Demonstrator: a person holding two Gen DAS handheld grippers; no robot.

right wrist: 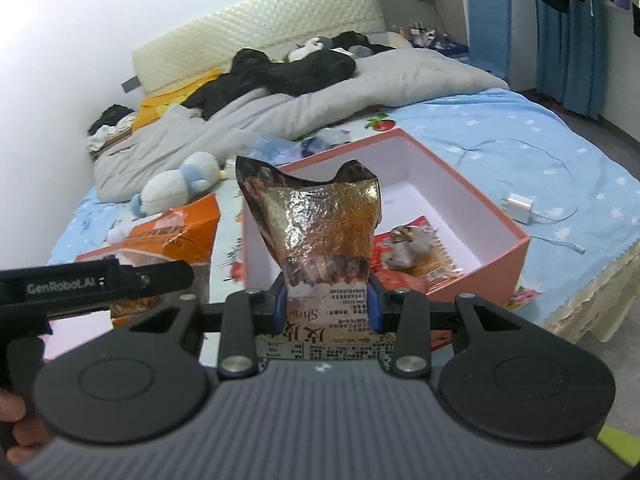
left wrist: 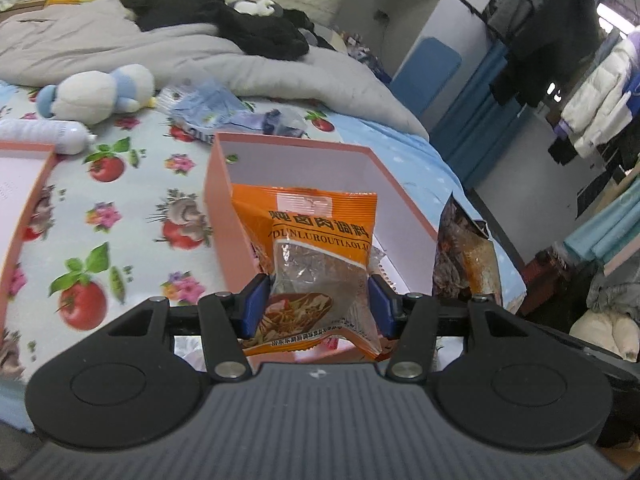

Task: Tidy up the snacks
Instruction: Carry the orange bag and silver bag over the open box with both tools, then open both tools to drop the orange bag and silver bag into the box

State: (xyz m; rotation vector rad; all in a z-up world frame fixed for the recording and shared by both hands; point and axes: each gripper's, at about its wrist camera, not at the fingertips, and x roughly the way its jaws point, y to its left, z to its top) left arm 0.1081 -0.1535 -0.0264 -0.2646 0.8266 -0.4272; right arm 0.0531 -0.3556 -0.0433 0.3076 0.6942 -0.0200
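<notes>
Snacks ride in both claws over the pink box [right wrist: 500, 220]: left gripper [left wrist: 318, 304] is clamped on the orange packet [left wrist: 316, 248], right gripper [right wrist: 327, 304] on the foil pouch [right wrist: 316, 228]. Best to lower each inside the walls beside the red packet [right wrist: 416, 256] before letting go.

- A home bedroom: a bed [right wrist: 500, 128] with padded headboard [right wrist: 256, 36] and rumpled grey duvet [right wrist: 360, 88].
- Plush toy [left wrist: 96, 94] on the sheet; coats [left wrist: 560, 48] hanging by blue curtains [right wrist: 572, 52].

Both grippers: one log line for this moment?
left gripper: shut on orange packet | right gripper: shut on brown packet | pink box: open, holds red packet
</notes>
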